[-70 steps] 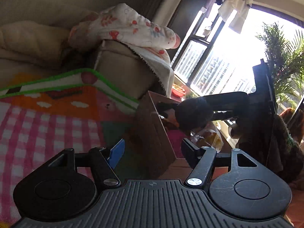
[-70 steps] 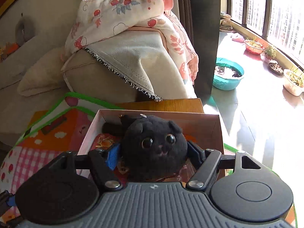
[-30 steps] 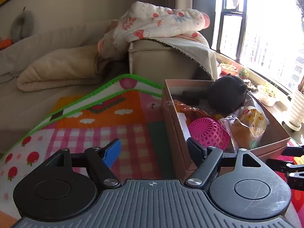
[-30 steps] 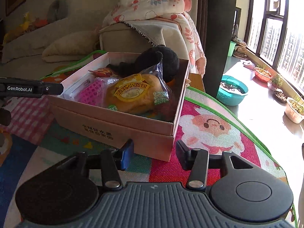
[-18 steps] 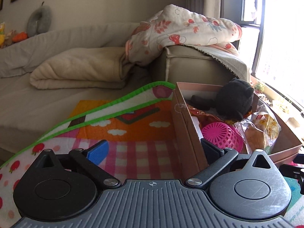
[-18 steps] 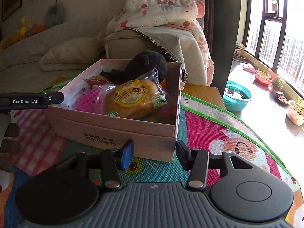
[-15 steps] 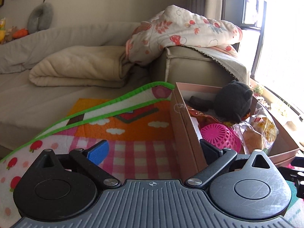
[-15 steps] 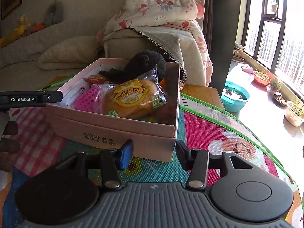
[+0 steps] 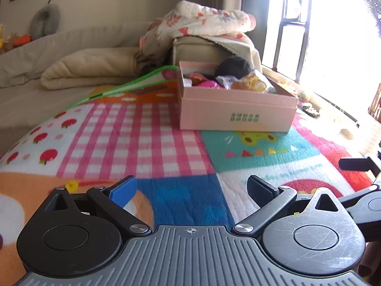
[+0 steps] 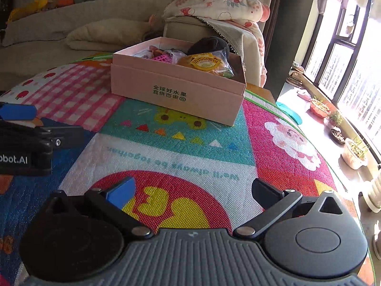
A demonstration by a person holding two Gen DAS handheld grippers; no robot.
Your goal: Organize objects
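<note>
**Backing off from the packed box, both tongs empty**

Scanning left to right: we hold the left gripper (image 9: 191, 190) low over the play mat (image 9: 133, 138), jaws spread wide, nothing between them, only blue mat below. Our right gripper (image 10: 193, 191) sits beside it over the red and yellow patch; its jaws have just been opening and now stand wide, also empty. Further right and well ahead, the pink box (image 10: 176, 90) rests on the mat in front of the sofa (image 9: 95, 54). Inside we see the black plush toy (image 10: 209, 45), the bagged bread (image 10: 207, 63) and a pink basket (image 10: 163, 58), all within the walls. We judge the packing step done and we are at a retreat. No loose item shows on the mat, so the next move calls for finding another object, or stopping.
</note>
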